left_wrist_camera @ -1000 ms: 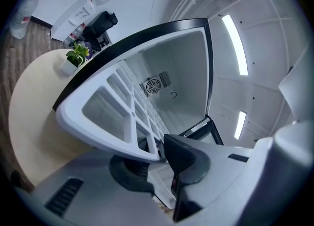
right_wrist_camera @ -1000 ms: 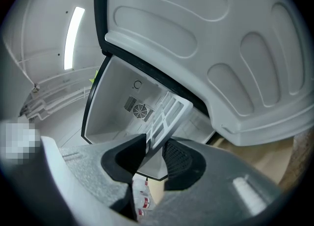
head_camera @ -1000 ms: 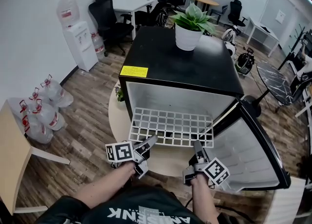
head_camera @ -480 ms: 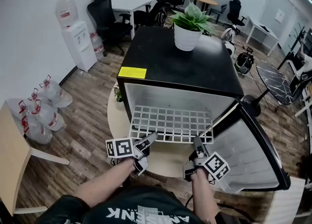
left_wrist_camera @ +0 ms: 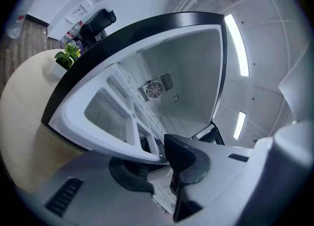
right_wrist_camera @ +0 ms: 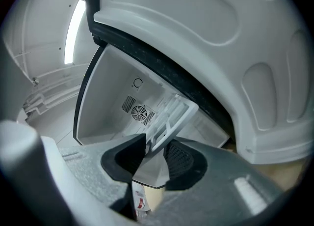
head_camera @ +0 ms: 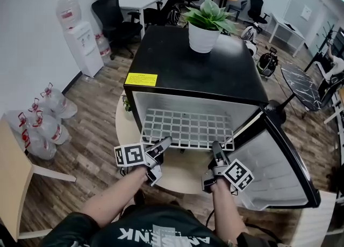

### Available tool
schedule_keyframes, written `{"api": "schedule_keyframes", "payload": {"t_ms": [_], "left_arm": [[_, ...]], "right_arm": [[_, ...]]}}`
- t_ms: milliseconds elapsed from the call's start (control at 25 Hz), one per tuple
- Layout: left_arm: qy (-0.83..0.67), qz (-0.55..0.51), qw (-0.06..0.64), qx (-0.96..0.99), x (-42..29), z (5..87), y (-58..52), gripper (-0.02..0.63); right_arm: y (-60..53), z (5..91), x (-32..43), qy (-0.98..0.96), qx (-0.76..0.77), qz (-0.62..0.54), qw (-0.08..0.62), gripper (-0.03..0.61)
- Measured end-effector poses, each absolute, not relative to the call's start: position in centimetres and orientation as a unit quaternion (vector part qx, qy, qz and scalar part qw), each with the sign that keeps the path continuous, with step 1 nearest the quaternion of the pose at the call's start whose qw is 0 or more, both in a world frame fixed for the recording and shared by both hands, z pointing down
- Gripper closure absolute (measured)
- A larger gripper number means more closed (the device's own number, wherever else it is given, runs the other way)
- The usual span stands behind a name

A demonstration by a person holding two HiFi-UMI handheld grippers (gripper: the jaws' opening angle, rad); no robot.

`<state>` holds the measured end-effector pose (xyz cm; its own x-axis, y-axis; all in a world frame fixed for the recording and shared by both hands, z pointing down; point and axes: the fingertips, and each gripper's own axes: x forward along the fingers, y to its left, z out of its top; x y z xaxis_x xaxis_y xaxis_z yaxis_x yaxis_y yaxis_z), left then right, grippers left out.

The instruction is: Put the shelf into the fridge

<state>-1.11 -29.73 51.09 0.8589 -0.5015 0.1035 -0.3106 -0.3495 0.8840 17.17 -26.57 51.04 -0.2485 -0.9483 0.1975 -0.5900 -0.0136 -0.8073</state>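
Head view shows the change: compared with a second ago, the white grid shelf (head_camera: 187, 129) has slid deeper into the black fridge (head_camera: 199, 66). Its front rail now lies closer to the cabinet mouth, and both hands have followed it inward. That suggests the insertion is well under way, with the last stretch of the push still to do and the rail not yet let go. On the left, the left gripper (head_camera: 163, 144) holds the shelf's front rail near its left corner. In the left gripper view the jaws (left_wrist_camera: 157, 158) are closed down on that rail, with the shelf (left_wrist_camera: 131, 130) running away from them toward the fan grille (left_wrist_camera: 153, 89) in the back wall. The shelf spans the opening between the two tongs and looks roughly level, beneath the top that carries the potted plant (head_camera: 205, 36). On the right, the right gripper (head_camera: 216, 149) holds the same rail near its right corner. In the right gripper view its dark pads (right_wrist_camera: 179, 160) press on either side of the shelf's edge (right_wrist_camera: 169, 117), fairly wide apart around its thickness, just beside the open door (head_camera: 279, 154).
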Motion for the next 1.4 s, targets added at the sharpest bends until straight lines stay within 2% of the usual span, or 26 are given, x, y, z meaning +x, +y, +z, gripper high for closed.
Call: {"api": "schedule_keyframes", "payload": {"t_ms": [200,360,520,640,960,1040,1160,1280,1400], "left_arm": [[-0.250,-0.095,0.516,0.814,-1.2,50.9,-28.9,0.535],[-0.255,-0.086,0.516,0.813,-1.1,51.0,-29.6,0.534],[-0.259,-0.088,0.516,0.811,-1.3,50.9,-30.0,0.534],[-0.268,-0.081,0.512,0.812,-1.1,51.2,-29.8,0.532],[-0.292,-0.096,0.488,0.817,-1.3,50.7,-29.2,0.525],[-0.310,-0.090,0.466,0.824,-1.9,50.7,-28.3,0.514],[-0.353,-0.050,0.395,0.847,-3.2,50.8,-26.8,0.503],[-0.386,-0.003,0.303,0.871,-3.7,50.3,-26.1,0.548],[-0.404,-0.002,0.279,0.871,-3.9,49.6,-26.7,0.549]], "right_arm": [[-24.6,50.9,16.2,0.667,-0.566,-0.433,0.219,0.456],[-23.2,50.7,14.8,0.705,-0.566,-0.392,0.170,0.457],[-23.5,50.3,12.3,0.755,-0.566,-0.318,0.089,0.536],[-23.8,50.9,12.2,0.759,-0.576,-0.297,0.062,0.568],[-23.8,50.6,12.3,0.769,-0.577,-0.271,0.039,0.569],[-23.8,50.7,12.3,0.770,-0.575,-0.273,0.035,0.569],[-23.9,50.4,12.3,0.776,-0.571,-0.266,0.030,0.569],[-24.4,49.8,12.4,0.779,-0.570,-0.258,0.034,0.571],[-24.7,49.7,12.4,0.780,-0.570,-0.257,0.032,0.571]]}}
